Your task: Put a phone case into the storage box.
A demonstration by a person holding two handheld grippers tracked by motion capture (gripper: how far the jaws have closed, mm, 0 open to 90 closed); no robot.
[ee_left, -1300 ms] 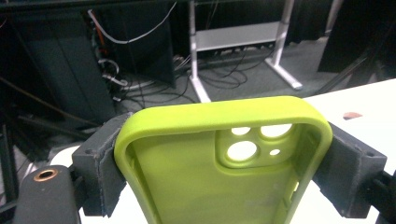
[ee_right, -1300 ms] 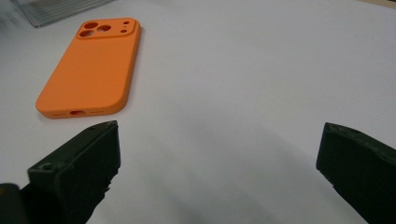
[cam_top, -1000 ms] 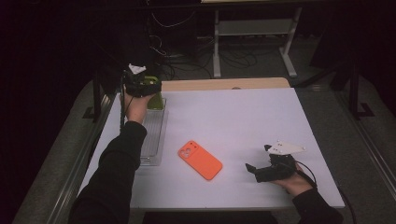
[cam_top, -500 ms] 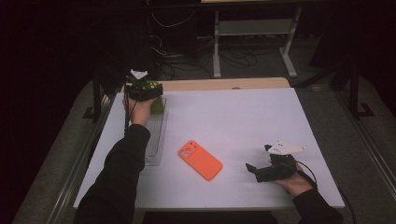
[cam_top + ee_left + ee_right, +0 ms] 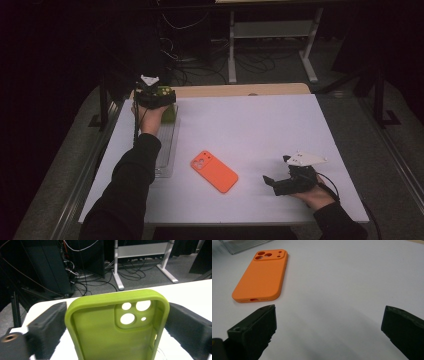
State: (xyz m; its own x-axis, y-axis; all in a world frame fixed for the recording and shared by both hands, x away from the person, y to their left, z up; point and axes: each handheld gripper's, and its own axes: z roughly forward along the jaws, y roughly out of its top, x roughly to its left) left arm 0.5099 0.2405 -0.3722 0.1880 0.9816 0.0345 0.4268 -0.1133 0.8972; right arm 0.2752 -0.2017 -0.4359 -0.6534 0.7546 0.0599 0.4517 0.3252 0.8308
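Observation:
A lime-green phone case (image 5: 117, 327) stands upright between the jaws of my left gripper (image 5: 117, 313), its hollow inside and camera holes facing the camera. The jaws have just been opening and now flank the case's two long edges without squeezing it. In the high view the left gripper (image 5: 155, 95) is at the table's far left, over the far end of a clear rack (image 5: 165, 150), with the green case (image 5: 171, 114) just below it. An orange phone case (image 5: 215, 171) (image 5: 260, 277) lies face down mid-table. My right gripper (image 5: 276, 170) (image 5: 329, 315) rests open and empty to its right.
The white table top (image 5: 260, 130) ends in a wooden strip (image 5: 235, 90) at the far edge. Beyond it are desk legs (image 5: 232, 45) and tangled cables (image 5: 87, 282) on the floor. A metal rail (image 5: 100, 150) runs along the table's left side.
The left gripper shifted slightly toward the near side and lower over the rack's far end, so less of the green case shows below it. The right hand and orange case kept still.

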